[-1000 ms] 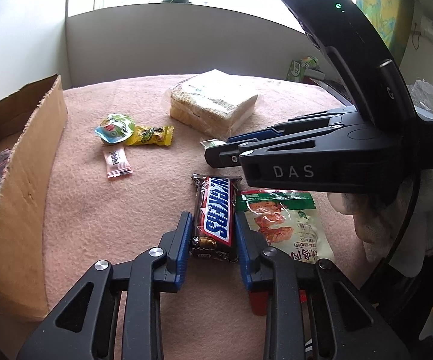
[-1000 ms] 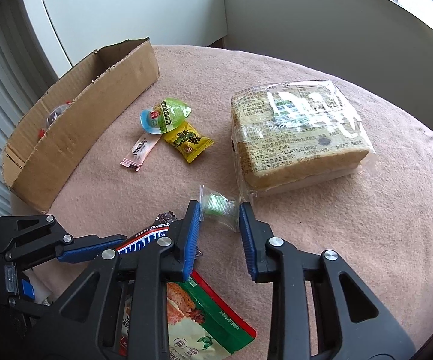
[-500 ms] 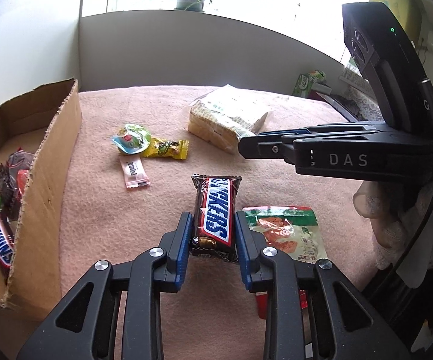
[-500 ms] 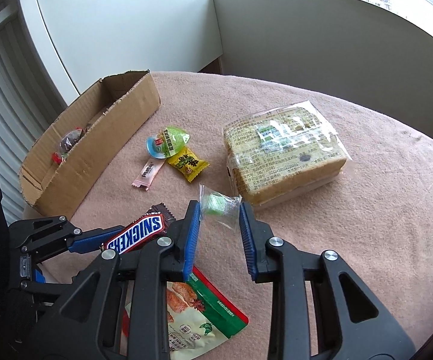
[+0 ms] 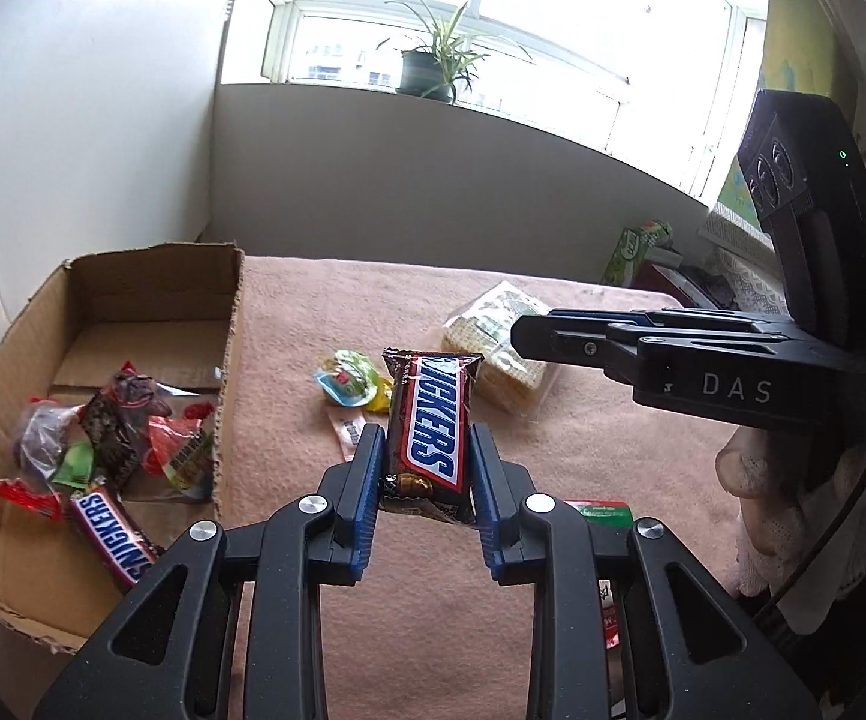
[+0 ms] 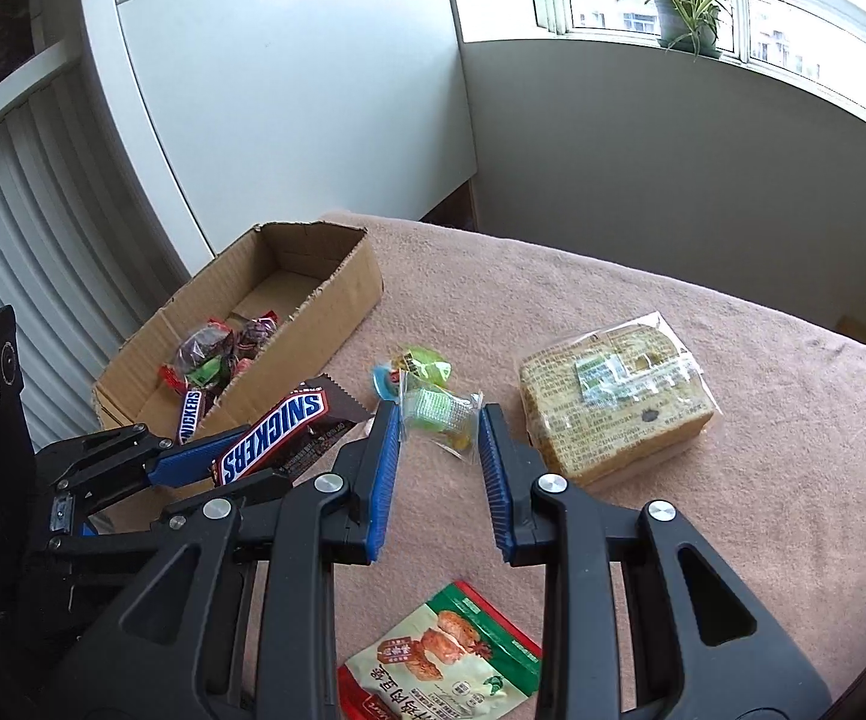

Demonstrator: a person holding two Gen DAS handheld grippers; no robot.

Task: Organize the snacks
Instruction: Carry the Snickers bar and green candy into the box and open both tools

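Left gripper [image 5: 427, 495], clamped on Snickers bar [image 5: 430, 426]: cardboard box [image 5: 226, 372] wall stands to its left, open-topped; wrappers crowd the box's near end, far end bare. Bare desk [image 5: 613, 438] to its right. Right gripper [image 6: 440, 453] just beside; bread pack [image 6: 613, 402] blocks its right.

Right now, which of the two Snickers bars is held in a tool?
The larger Snickers bar, clamped between the left tool's fingers above the pink cloth. The other Snickers bar lies loose inside the cardboard box.
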